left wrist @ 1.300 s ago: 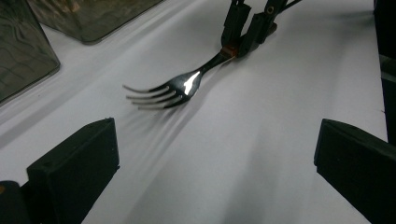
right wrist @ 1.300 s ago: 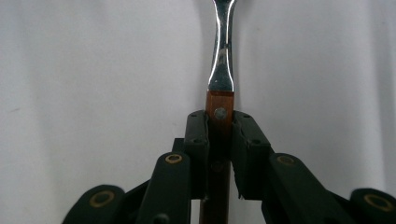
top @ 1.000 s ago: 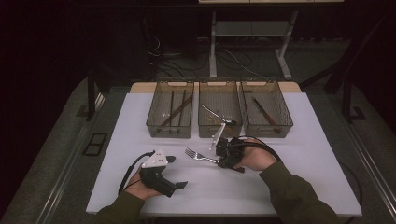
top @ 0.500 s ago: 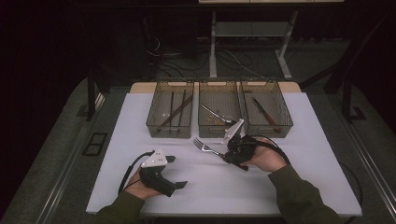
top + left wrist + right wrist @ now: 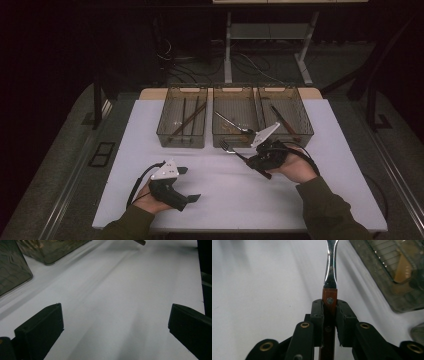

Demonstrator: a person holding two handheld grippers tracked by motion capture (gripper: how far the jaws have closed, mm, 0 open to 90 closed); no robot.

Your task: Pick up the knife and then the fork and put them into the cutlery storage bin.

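1. Your right gripper (image 5: 329,315) clamps the fork (image 5: 330,270) by its wooden handle, centre frame; tines cut off at top.
2. Your left gripper (image 5: 115,322), jaws wide, holds nothing, over the bare table (image 5: 120,290).

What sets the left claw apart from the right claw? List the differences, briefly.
The left claw stands wide open with nothing between its black jaws; the right claw is shut on the brown wooden handle of a shiny metal fork. The left claw sits low over the bare white table; the right claw points the fork toward the three smoky clear plastic bins. Both are black, hand-held, each topped by a grey three-cornered plate.
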